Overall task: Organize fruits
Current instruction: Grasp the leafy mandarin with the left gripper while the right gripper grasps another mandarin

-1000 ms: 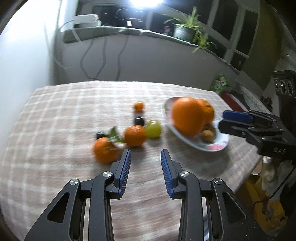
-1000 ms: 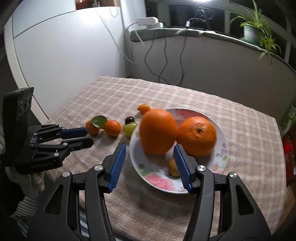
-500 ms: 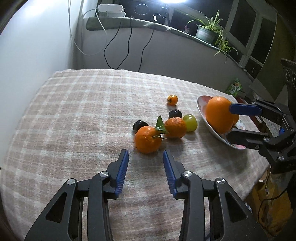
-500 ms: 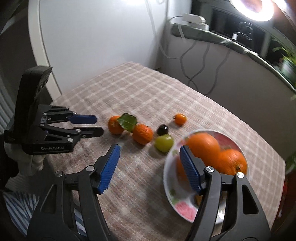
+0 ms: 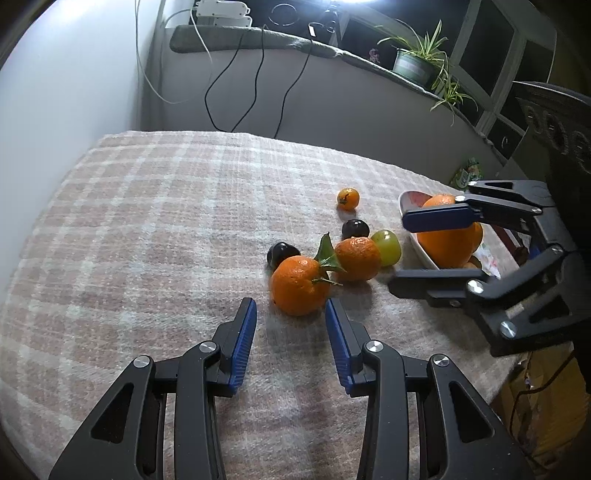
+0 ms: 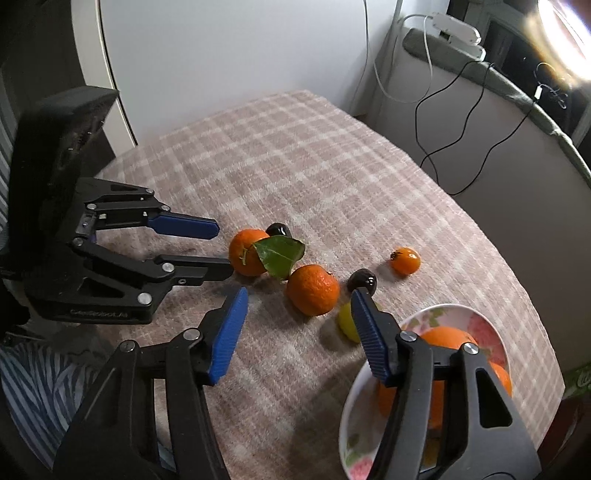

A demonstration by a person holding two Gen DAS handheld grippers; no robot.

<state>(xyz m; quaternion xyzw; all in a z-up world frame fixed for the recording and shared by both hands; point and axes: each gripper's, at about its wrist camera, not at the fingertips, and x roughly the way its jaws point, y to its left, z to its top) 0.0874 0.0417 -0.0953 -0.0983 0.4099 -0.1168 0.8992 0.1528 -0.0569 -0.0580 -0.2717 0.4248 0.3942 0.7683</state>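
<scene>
Left tongs [image 5: 290,309] stand spread apart and hold nothing, low over the checked tabletop [image 5: 147,229], their blue pads either side of a gap just near of the leafy mandarin [image 5: 300,285]. Right tongs [image 6: 299,306] also gape wide and grip nothing; from the left wrist view they reach in from the right, upper pad crossing in front of the large orange [image 5: 448,243].

Loose fruit on the cloth, left wrist view:
- leafy mandarin, nearest, green leaf [image 5: 327,254] sticking up from its stem
- second mandarin [image 5: 357,258] just right of it, the two touching or nearly so (leaf hides the join)
- dark plum [image 5: 280,253] behind the leafy mandarin on its left
- another dark plum [image 5: 355,229] farther back
- green fruit [image 5: 388,246] right of the second mandarin, close against it
- small orange fruit [image 5: 348,198] farthest, alone, apart from the cluster

Floral plate [image 6: 476,321] sits at the right edge of the tabletop, holding the large orange and at least one more orange [image 6: 502,376] behind the right tongs' finger. Something small and brownish lies low in the plate; too hidden to name.

Background: potted spider plant [image 5: 417,66] on the far ledge, black cables [image 5: 258,85] hanging down the wall, white power strip [image 5: 221,9] at the top.
</scene>
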